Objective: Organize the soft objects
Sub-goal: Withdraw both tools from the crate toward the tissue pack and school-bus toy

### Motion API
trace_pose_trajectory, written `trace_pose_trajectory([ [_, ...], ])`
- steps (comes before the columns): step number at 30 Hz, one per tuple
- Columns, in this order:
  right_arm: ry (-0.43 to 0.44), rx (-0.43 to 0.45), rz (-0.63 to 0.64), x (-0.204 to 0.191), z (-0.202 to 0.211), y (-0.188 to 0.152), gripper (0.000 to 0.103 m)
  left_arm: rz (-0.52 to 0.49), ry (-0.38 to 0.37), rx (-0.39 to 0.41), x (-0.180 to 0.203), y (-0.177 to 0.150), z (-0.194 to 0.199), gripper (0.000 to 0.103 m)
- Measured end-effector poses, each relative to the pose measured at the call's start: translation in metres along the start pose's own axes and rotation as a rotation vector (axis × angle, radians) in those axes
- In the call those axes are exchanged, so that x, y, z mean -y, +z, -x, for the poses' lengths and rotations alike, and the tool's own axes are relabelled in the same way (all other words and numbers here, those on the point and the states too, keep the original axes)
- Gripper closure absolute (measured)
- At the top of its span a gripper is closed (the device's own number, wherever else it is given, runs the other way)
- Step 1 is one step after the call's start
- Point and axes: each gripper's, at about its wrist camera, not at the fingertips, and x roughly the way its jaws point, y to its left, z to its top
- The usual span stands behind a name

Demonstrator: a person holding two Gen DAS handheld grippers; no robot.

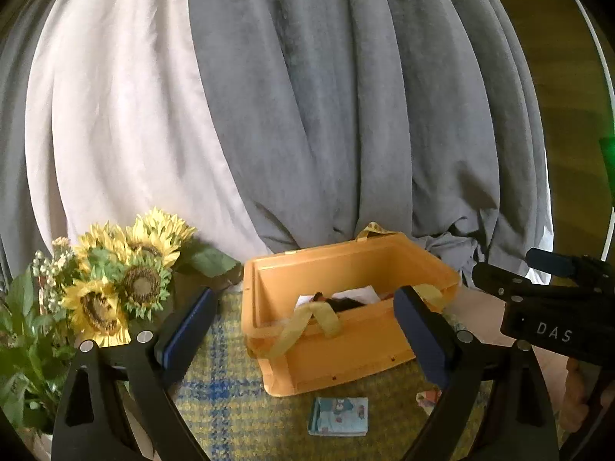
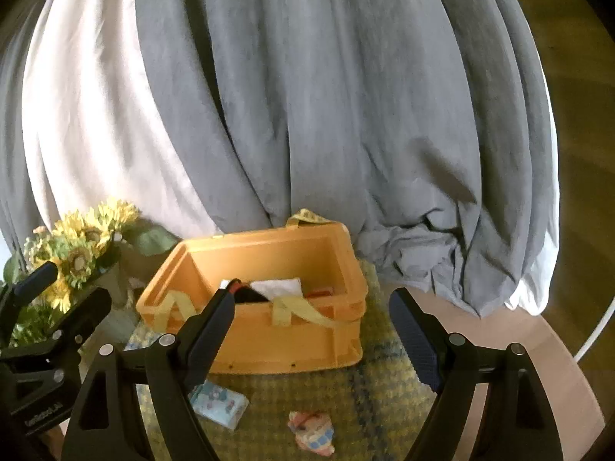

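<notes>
An orange plastic crate with pale yellow straps sits on a yellow-and-blue woven mat, white cloth inside. The right gripper spreads wide and empty before it. A blue patterned packet lies at seven o'clock, a crumpled pastel cloth at six. Sunflowers stand at nine o'clock.

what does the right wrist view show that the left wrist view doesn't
Only the right wrist view shows the crumpled pink-and-blue soft item whole on the mat; the left view catches just its edge. Only the left wrist view shows the sunflowers sharply and up close. Both show the orange bin with yellow straps, the folded blue printed cloth in front of it, and the grey curtain.
</notes>
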Motion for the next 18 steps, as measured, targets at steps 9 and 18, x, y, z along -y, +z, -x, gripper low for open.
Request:
trace_pose_trajectory([
  [9, -0.005, -0.019, -0.002, -0.001, 0.005, -0.026, 0.02, 0.006, -0.022, -0.061, 0.001, -0.027, 0.001, 0.007],
  [18, -0.012, -0.091, -0.013, 0.0, -0.001, -0.056, 0.02, -0.024, -0.023, -0.132, 0.006, -0.054, -0.004, 0.007],
])
